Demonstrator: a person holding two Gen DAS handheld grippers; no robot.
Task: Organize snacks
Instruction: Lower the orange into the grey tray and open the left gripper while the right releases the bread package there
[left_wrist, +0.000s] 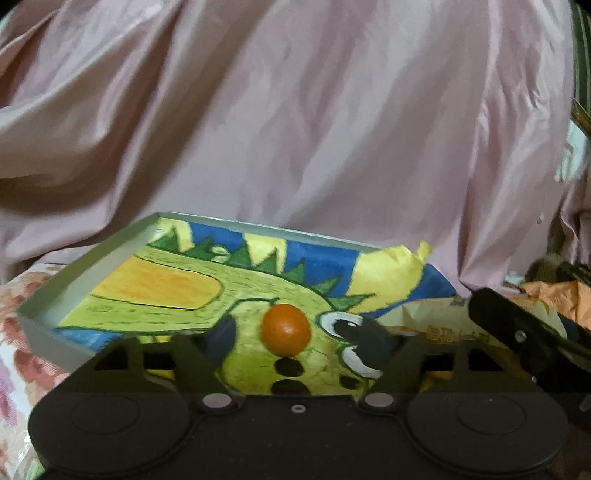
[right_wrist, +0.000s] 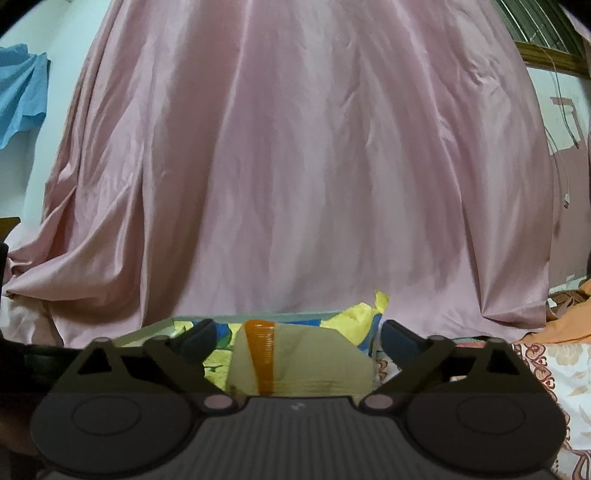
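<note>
A shallow white tray (left_wrist: 66, 284) lined with a green, yellow and blue dinosaur drawing lies on the bed. A small round orange snack (left_wrist: 285, 329) rests on the drawing, between the fingers of my left gripper (left_wrist: 299, 336), which is open and not touching it. At the tray's right end lies a pale snack packet (left_wrist: 436, 321) with orange print. In the right wrist view a cream packet with an orange stripe (right_wrist: 303, 363) sits between the spread fingers of my right gripper (right_wrist: 297, 338), which is open. The right gripper's black body (left_wrist: 517, 332) shows over the tray's right end.
Pink satin cloth (left_wrist: 295, 129) hangs close behind the tray. Floral bedding (left_wrist: 22, 350) lies under and left of it, and also on the right (right_wrist: 554, 369). Crumpled yellow paper (right_wrist: 354, 317) sticks up at the tray's far corner. Orange cloth (right_wrist: 569, 317) lies right.
</note>
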